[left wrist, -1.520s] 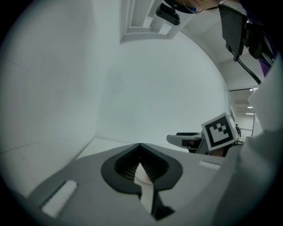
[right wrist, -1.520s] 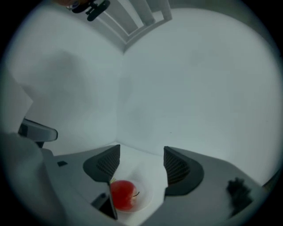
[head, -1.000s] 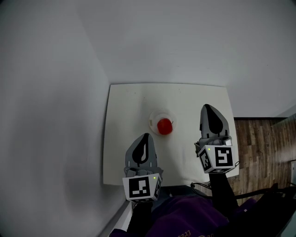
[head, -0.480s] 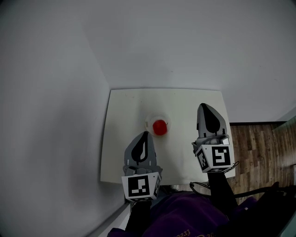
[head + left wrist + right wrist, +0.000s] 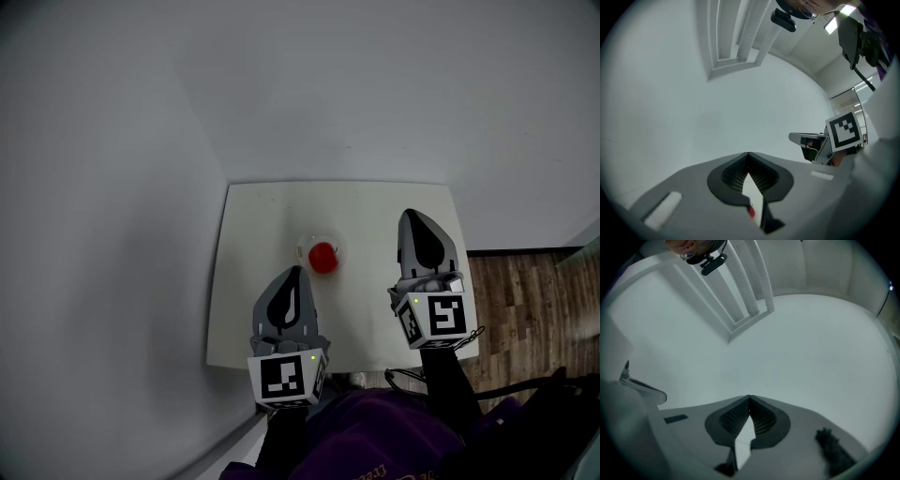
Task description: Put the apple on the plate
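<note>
Apparently the apple [image 5: 323, 257] already sat on the plate [image 5: 304, 246] on the table [image 5: 375, 211], so the step in hand looked like plain clearing out. Left hand-held gripper [image 5: 295, 277] and right hand-held gripper [image 5: 412, 221] were both pressed together on nothing, over the table's near side, apart from the plate. Best move, as I judged it: draw both straight back toward the body, with no sweep across the plate that could nudge the apple off.

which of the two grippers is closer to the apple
The left gripper: its tip shows close beside the apple, while the right gripper stands clearly farther off.
</note>
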A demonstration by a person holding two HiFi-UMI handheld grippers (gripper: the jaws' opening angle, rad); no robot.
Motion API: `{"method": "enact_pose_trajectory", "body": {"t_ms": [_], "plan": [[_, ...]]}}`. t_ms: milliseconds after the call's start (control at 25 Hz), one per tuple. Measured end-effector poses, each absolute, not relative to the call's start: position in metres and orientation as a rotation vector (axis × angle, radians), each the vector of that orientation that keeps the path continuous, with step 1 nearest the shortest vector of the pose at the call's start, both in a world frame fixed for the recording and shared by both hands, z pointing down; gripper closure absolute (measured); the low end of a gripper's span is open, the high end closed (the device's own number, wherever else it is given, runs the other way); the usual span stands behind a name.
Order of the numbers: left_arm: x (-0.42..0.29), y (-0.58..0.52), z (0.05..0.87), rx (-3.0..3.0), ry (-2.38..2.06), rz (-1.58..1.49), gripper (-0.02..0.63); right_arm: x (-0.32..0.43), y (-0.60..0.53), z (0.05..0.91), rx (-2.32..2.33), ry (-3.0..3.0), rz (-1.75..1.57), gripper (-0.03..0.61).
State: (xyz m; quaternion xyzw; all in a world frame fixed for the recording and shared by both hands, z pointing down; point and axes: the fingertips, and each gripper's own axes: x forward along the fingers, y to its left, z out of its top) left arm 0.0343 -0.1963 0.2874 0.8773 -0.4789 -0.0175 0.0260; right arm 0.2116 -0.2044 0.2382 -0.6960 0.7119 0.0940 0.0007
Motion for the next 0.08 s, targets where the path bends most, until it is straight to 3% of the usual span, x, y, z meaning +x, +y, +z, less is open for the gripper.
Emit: {"method": "enact_pose_trajectory", "body": {"t_ms": [80], "plan": [[0.0318, -0.1939, 0.2867, 2.709, -1.486, -0.054, 0.607, 0.2102, -0.2020, 0.2379, -2.186, 2.237, 0.299, 0.568]]}}
